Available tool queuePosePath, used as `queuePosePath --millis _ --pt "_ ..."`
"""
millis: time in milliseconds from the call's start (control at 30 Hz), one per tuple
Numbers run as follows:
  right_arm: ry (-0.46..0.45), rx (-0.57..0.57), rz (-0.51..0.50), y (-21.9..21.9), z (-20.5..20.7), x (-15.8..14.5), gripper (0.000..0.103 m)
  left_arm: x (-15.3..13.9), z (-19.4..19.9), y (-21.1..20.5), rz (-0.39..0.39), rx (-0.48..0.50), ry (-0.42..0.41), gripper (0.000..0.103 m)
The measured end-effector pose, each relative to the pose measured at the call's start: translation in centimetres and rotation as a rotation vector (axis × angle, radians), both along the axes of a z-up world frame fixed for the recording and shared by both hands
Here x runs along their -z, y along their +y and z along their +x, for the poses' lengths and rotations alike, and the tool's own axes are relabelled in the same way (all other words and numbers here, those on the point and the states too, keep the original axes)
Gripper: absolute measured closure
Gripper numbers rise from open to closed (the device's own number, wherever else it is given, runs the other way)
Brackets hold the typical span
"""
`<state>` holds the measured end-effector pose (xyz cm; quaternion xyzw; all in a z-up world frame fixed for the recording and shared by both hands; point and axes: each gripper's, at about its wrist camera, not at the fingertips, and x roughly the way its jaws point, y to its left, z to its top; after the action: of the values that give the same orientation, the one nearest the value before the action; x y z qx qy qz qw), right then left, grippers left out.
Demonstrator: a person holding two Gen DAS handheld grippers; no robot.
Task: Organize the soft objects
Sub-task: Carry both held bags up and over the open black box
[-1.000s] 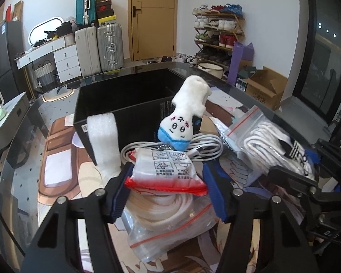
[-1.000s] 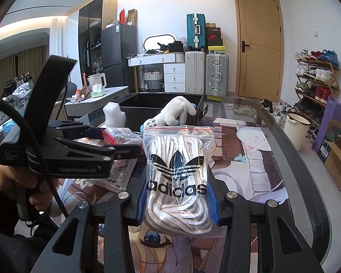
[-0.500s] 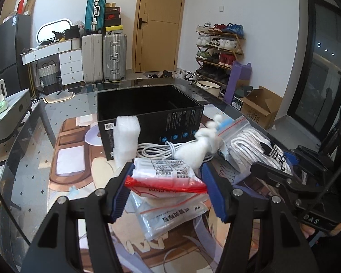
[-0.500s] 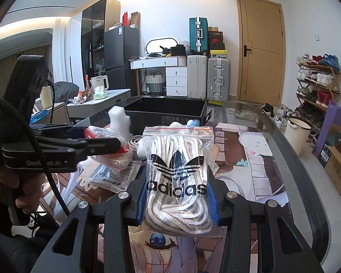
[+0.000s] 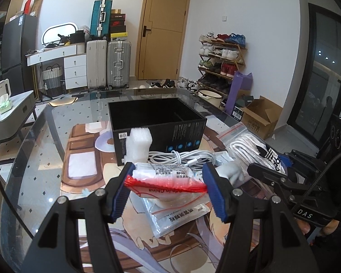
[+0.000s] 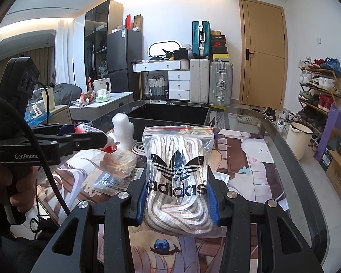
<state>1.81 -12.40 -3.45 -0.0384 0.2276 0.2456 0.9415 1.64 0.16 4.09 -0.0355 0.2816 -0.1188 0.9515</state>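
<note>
My left gripper (image 5: 166,188) is shut on a white packet with a red edge (image 5: 166,177) and holds it above the table, in front of the open black box (image 5: 156,122). My right gripper (image 6: 177,202) is shut on a clear zip bag of striped laces with an Adidas logo (image 6: 177,177), also held above the table. That bag shows at the right in the left wrist view (image 5: 252,150). A white plush toy (image 5: 229,173) lies low behind the left gripper's right finger. A white foam piece (image 5: 138,143) leans on the box front.
A coiled white cable (image 5: 181,157) lies before the box. A flat printed plastic bag (image 5: 177,216) and a bagged beige roll (image 6: 119,161) lie under the left gripper. The glass table (image 5: 45,136) has a cartoon mat; its curved edge runs on the right (image 6: 291,159).
Both grippers have pulled back and up from the box with their loads. The plush toy has dropped from leaning on the box to lying low behind the left gripper.
</note>
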Motion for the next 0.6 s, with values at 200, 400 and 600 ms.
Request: queuePosePath --millis 200,400,600 --pt "0.005 -0.017 0.025 0.0 0.8 -0.9 0.060 -1.4 0.1 0.0 -0.004 -0.012 -0.028 0.042" --pt "0.021 -0.034 0.042 0.1 2.1 -1.8 0.060 -2.9 0.4 0.0 -0.001 -0.019 -0.064 0.042" --pt "0.029 -0.051 0.035 0.5 3.5 -2.9 0.060 -4.2 1.4 0.0 0.006 -0.029 -0.101 0.042"
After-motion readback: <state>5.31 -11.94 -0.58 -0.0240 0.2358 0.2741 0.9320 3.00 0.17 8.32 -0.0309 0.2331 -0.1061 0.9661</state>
